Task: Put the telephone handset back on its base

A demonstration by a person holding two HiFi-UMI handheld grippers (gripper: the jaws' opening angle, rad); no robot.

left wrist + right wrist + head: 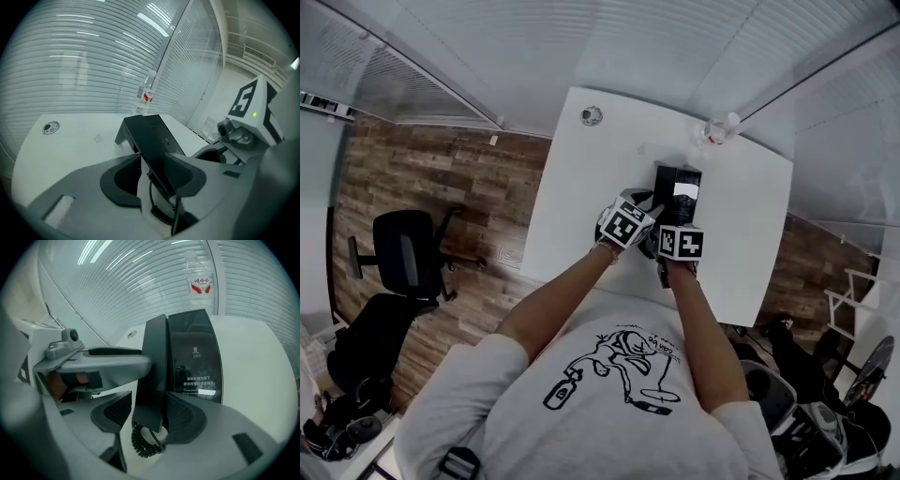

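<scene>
A black telephone base (pixel 684 187) with a glossy panel (pixel 194 352) stands on the white table (pixel 581 187). The dark handset (pixel 152 362) lies along the base's left side (pixel 661 192), its coiled cord (pixel 143 439) hanging from the near end. My right gripper (pixel 150 416) is shut on the handset's lower end (pixel 673 222). My left gripper (pixel 157 180) comes in from the left (pixel 649 216), jaws open around the same black handset (pixel 157 150), with a light gap at its left pad. One of its fingers (pixel 108 363) reaches the handset's left edge.
A clear water bottle (pixel 717 131) with a red label (pixel 200 277) stands at the table's far edge beside the blinds. A small round object (pixel 592 115) lies at the far left corner. A black office chair (pixel 403 253) stands on the wooden floor to the left.
</scene>
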